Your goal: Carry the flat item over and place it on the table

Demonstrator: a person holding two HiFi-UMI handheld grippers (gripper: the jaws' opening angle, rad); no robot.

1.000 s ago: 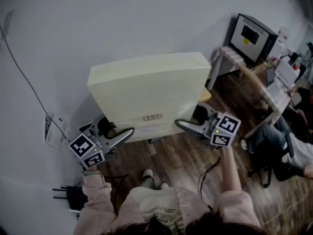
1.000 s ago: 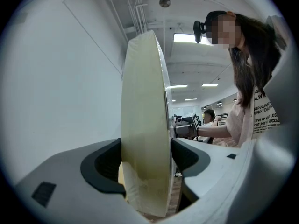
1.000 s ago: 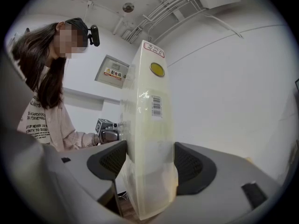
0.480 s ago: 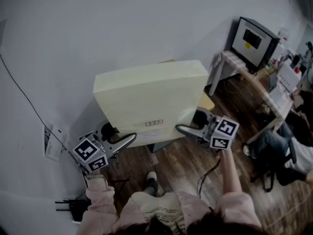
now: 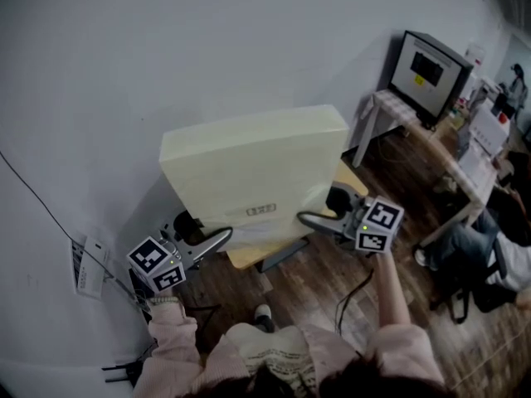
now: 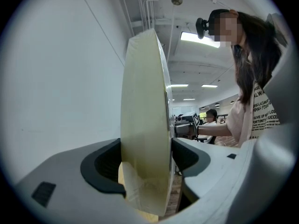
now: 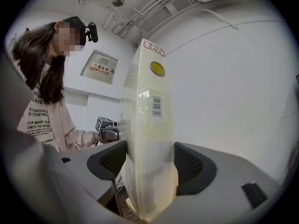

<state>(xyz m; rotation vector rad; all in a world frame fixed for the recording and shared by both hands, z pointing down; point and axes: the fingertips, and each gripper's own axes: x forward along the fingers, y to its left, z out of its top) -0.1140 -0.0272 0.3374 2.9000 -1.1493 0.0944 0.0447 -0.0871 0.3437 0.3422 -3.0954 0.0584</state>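
Note:
The flat item is a wide pale-yellow slab in clear wrap, held upright on edge in front of the white wall. My left gripper is shut on its lower left side and my right gripper on its lower right side. In the left gripper view the slab fills the gap between the dark pads. The right gripper view shows the same grip on the slab, with a barcode label on its edge. A small tan table shows just under the slab's lower edge.
A desk with a dark monitor stands at the right, with a seated person beside it. Papers and a thin cable hang on the wall at the left. The floor below is wood plank.
Both grippers and the slab have moved together toward the wall. More of the tan table now shows beneath the slab's lower edge. Both grips are unchanged.

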